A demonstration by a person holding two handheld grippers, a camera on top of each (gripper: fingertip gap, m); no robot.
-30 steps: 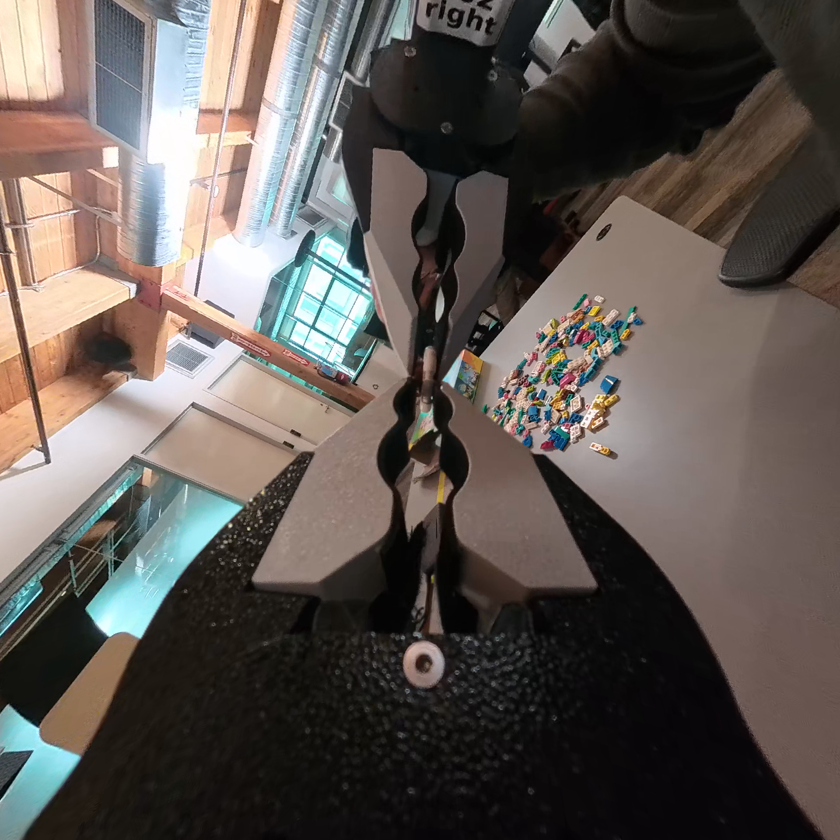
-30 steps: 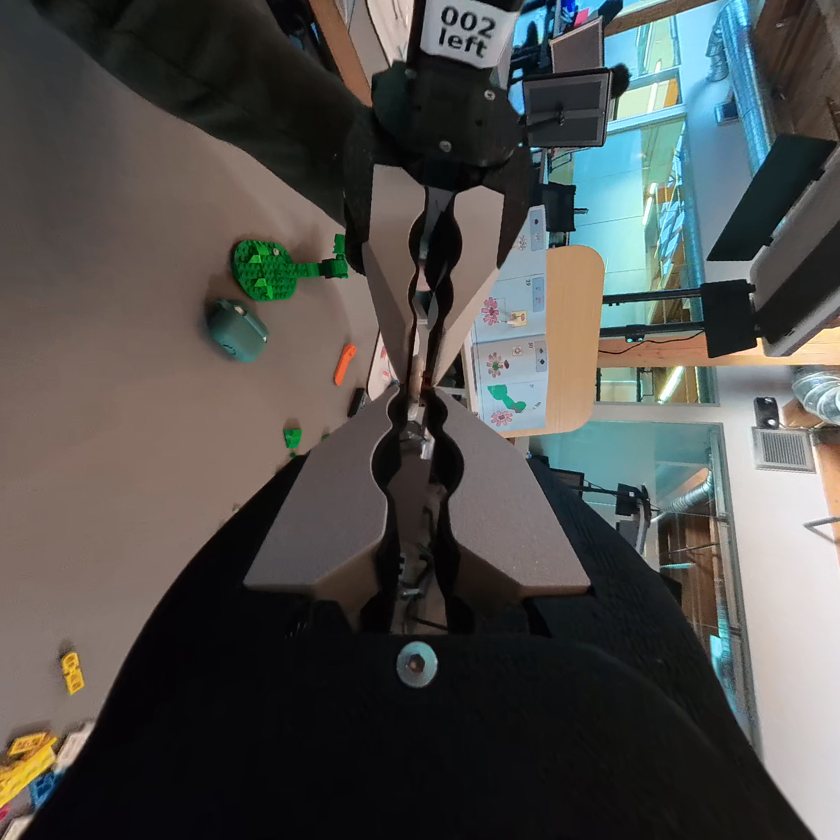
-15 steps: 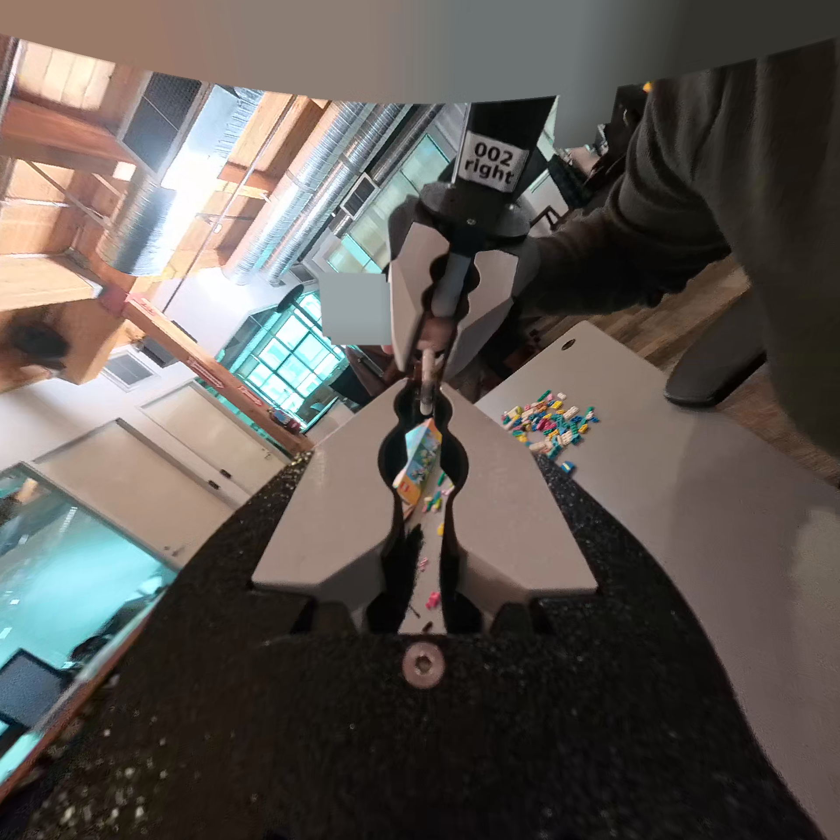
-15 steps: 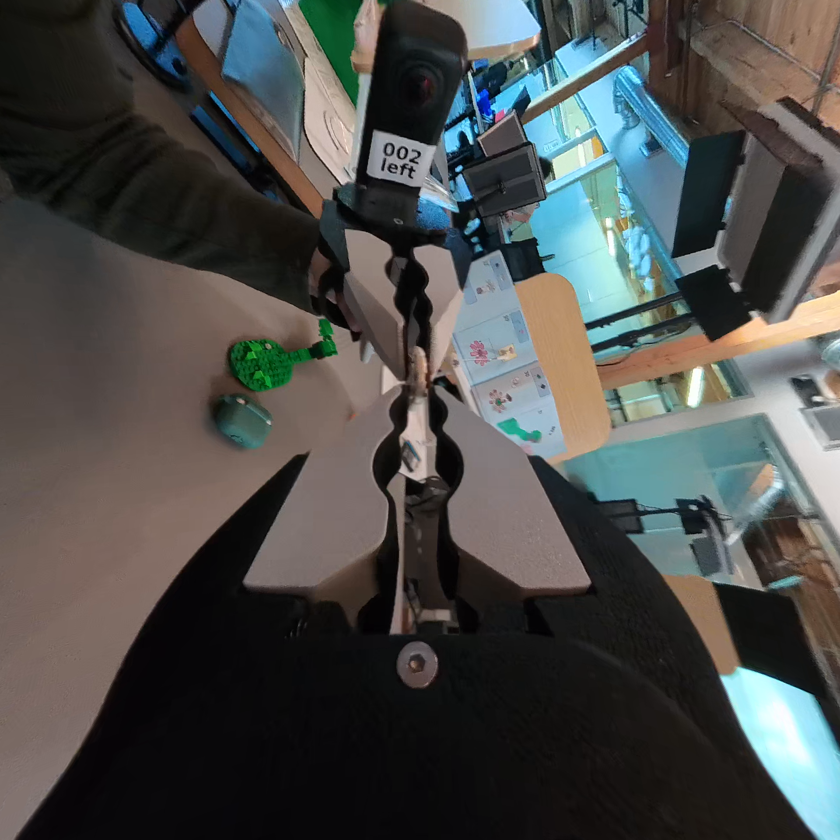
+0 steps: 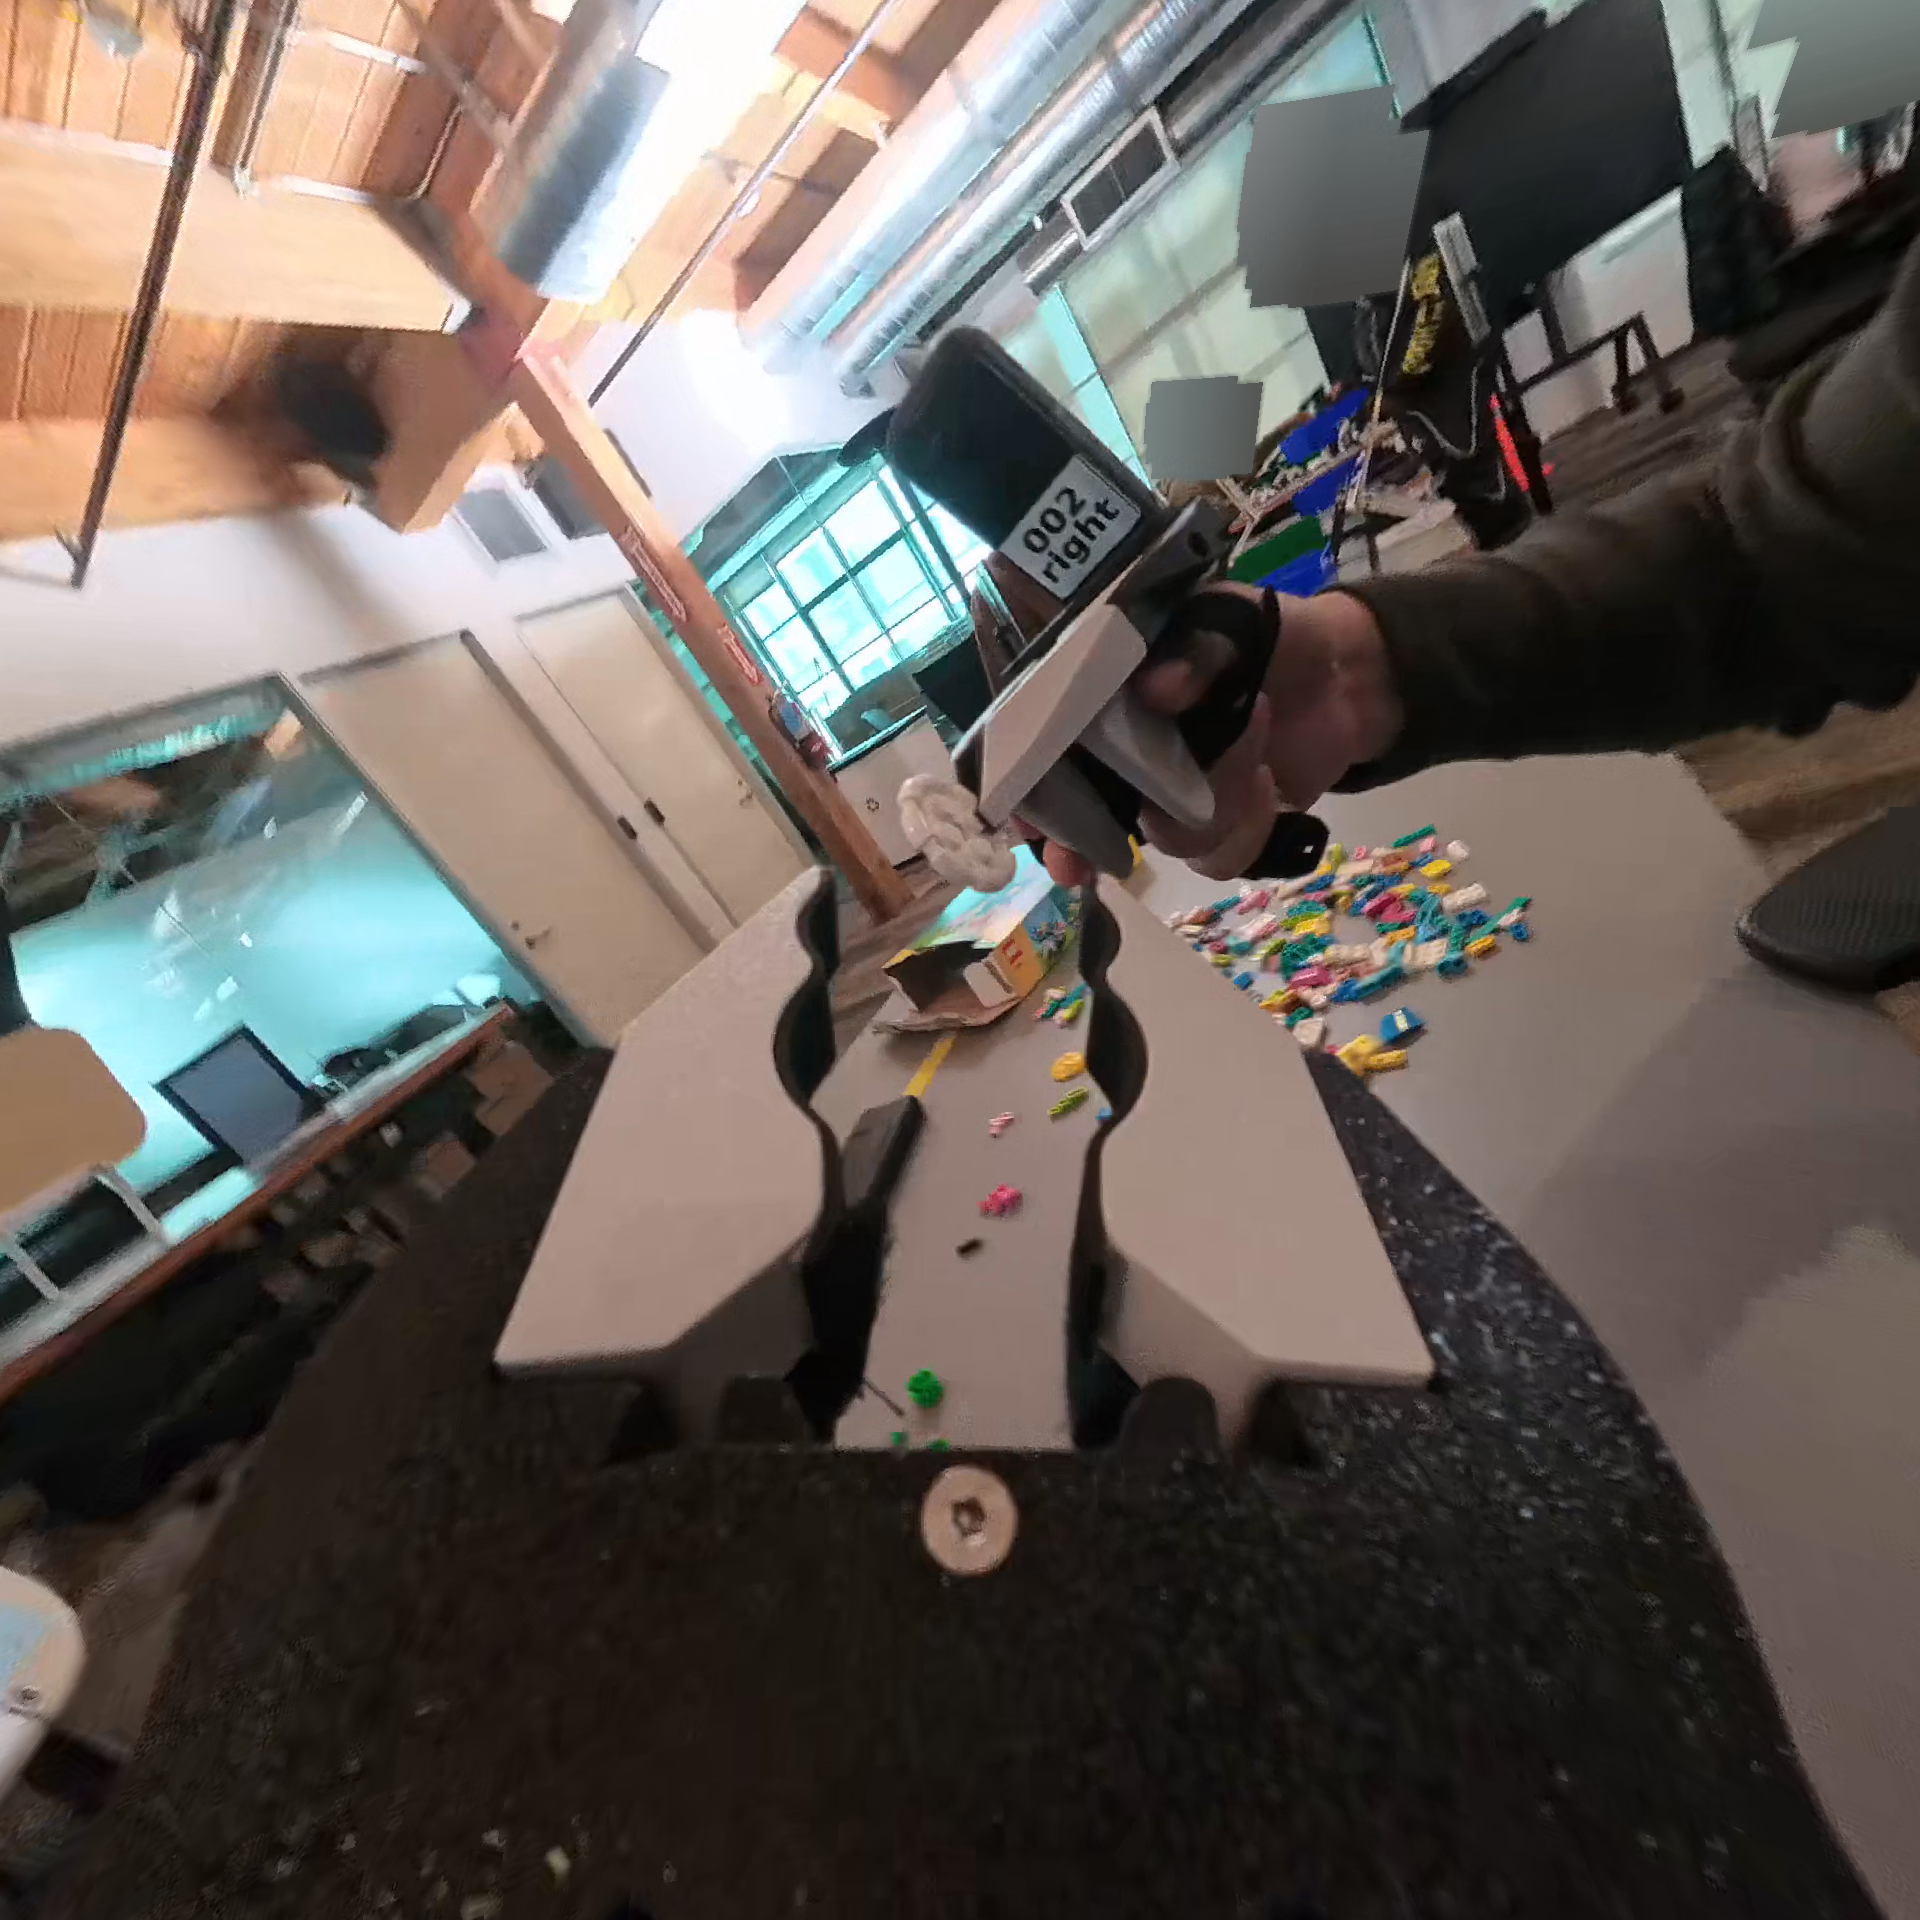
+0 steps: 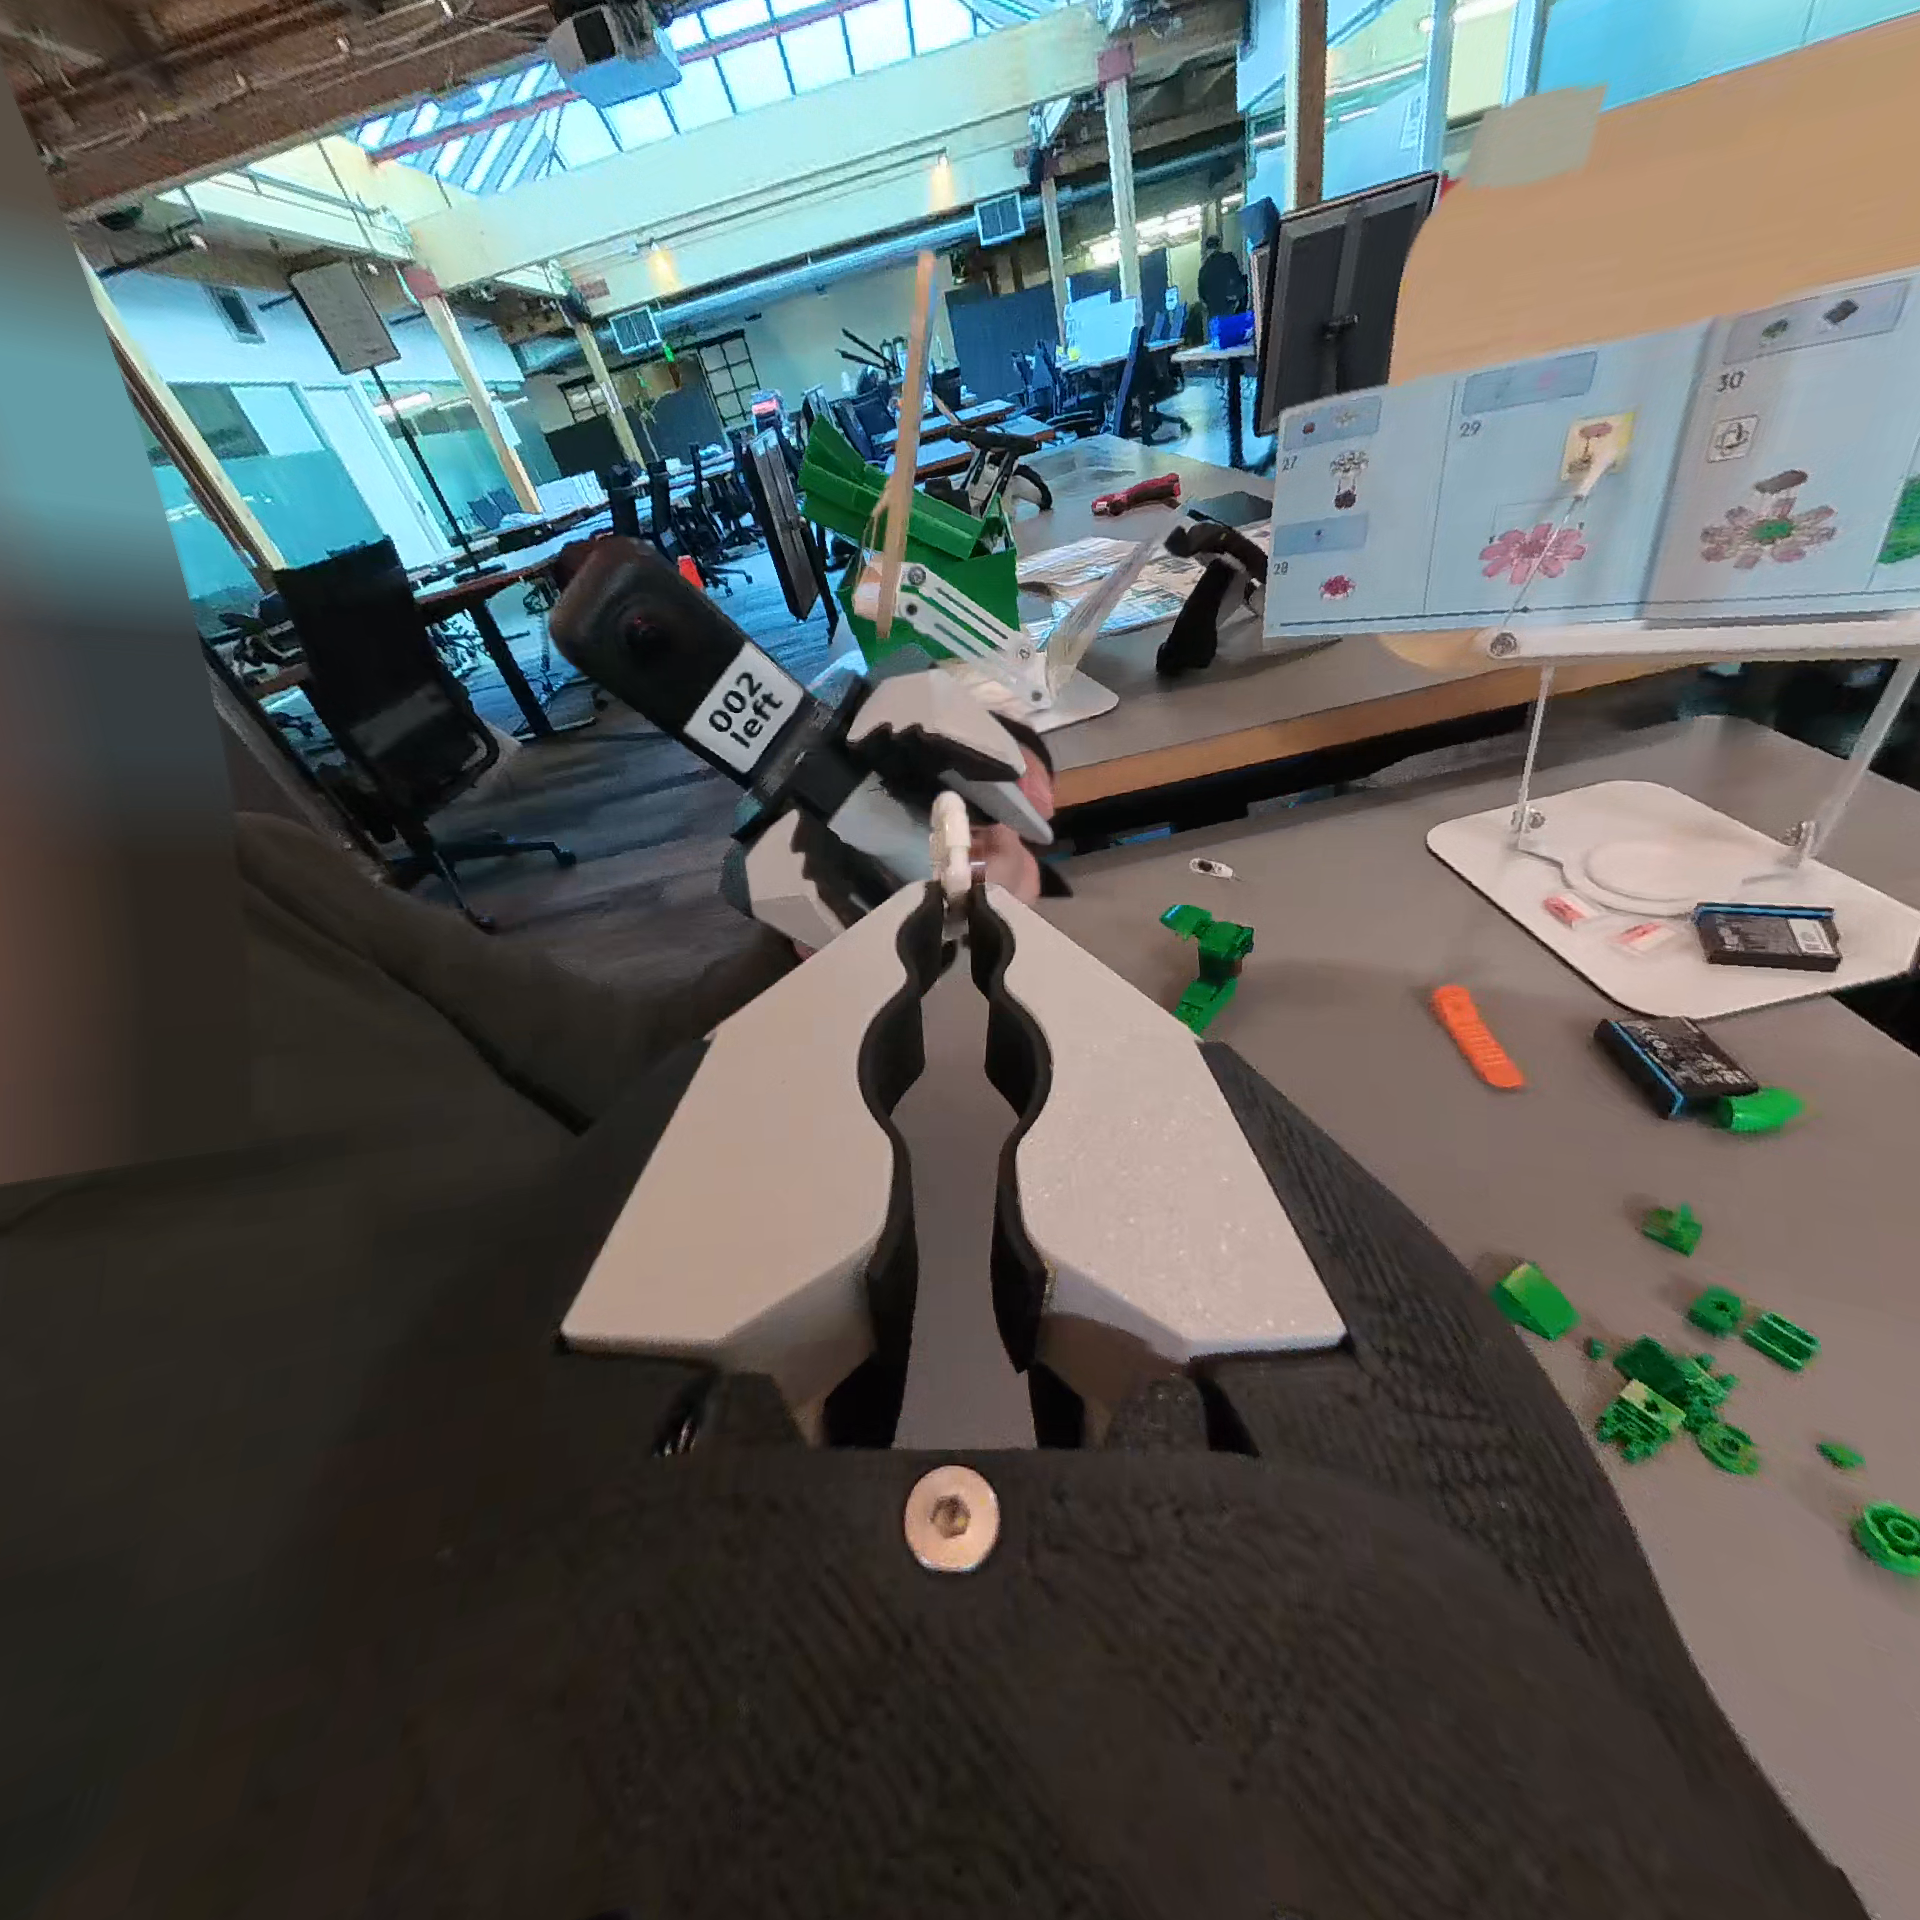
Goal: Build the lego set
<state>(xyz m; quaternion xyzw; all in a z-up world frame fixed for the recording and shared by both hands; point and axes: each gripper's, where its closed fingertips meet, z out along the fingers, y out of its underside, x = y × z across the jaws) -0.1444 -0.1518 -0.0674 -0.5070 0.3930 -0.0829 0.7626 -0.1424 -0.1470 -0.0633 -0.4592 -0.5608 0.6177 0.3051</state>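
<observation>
- Currently, left hand-held gripper (image 5: 956, 914): jaws spread wide, nothing between them, above the grey table (image 5: 1558, 1195).
- Right hand-held gripper (image 6: 958, 914): jaws pinched on a white flower-shaped lego piece (image 6: 951, 844) at the tips (same piece in the left wrist view (image 5: 951, 844)), held up off the table.
- Loose multicoloured bricks (image 5: 1361, 945) in a pile beyond it, open box (image 5: 987, 961) just beside.
- Green bricks (image 6: 1673, 1392) scattered far right, orange tool (image 6: 1475, 1036) near them, instruction booklet (image 6: 1600, 488) on a stand.

I see a white flower-shaped Lego piece (image 5: 951, 844) pinched at my right tool's (image 6: 958, 906) tips, mid-frame; loose multicoloured bricks (image 5: 1351, 951) lie scattered on the counter (image 5: 1621, 1164), right of centre.
</observation>
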